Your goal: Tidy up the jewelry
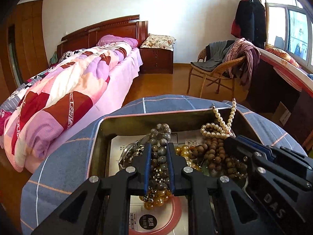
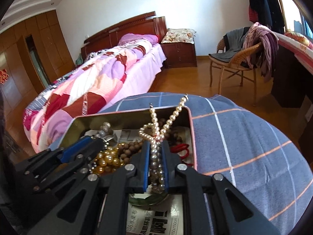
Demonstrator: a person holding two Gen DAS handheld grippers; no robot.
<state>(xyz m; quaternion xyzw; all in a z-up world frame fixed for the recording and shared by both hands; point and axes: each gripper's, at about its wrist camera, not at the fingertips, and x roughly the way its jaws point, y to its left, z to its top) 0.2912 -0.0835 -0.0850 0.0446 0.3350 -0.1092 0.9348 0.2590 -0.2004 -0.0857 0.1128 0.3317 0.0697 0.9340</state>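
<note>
left tongs (image 1: 158, 156) pinch our grey stone bead bracelet (image 1: 159, 137) over the gold metal tin (image 1: 101, 137) to drop it | right tongs (image 2: 156, 156), jaws easing, cradle our white pearl strand (image 2: 154, 135) whose ends drape the tin's far rim

Left gripper (image 1: 158, 146): tilted downward, its blue-padded jaws nearly closed on a strand of grey beads (image 1: 163, 137).
Right gripper (image 2: 155, 146): tilted downward beside the left one, jaws close together around a pearl necklace (image 2: 156, 129).
Hands: not visible.
</note>
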